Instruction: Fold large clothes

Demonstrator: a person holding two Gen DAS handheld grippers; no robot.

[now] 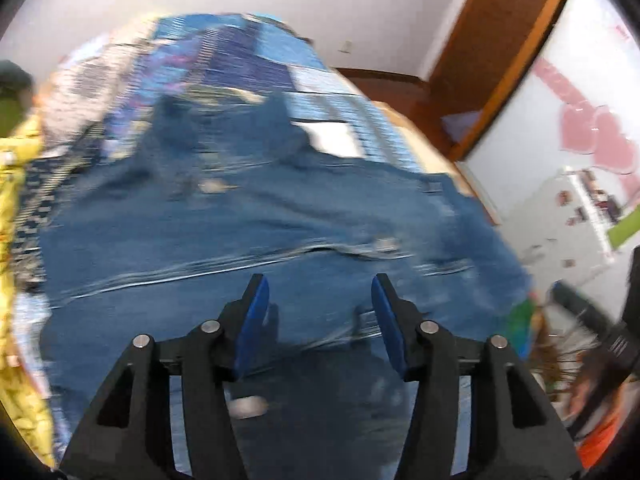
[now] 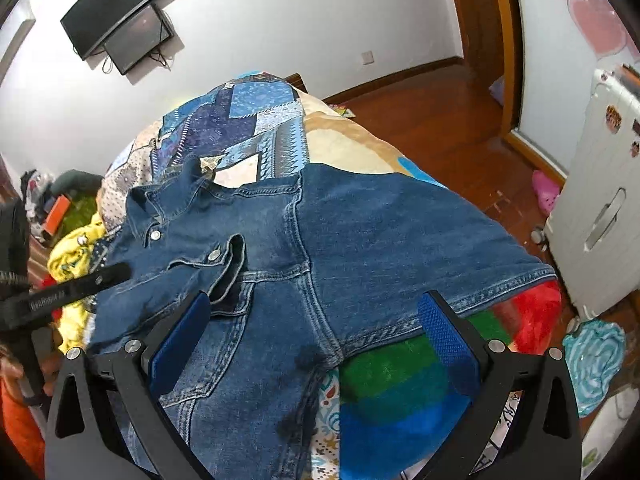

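The left claw (image 1: 320,280) tilts steeply downward with its blue-padded jaws parted and nothing pinched between them, while the right claw (image 2: 316,300) also angles downward, its jaws spread wide apart and likewise gripping nothing.

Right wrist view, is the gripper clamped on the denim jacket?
No, the right gripper stands wide open above the denim jacket, with its blue pads touching no cloth.

A bed (image 2: 352,140) carries everything, its top covered by a blue patchwork quilt (image 2: 256,120) beside a tan blanket. A dark blue denim jacket (image 2: 360,232) lies spread flat across them. A red, green and blue striped fleece blanket (image 2: 400,376) shows under the jacket's near hem, and a yellow patterned cloth (image 2: 76,248) lies at its left.
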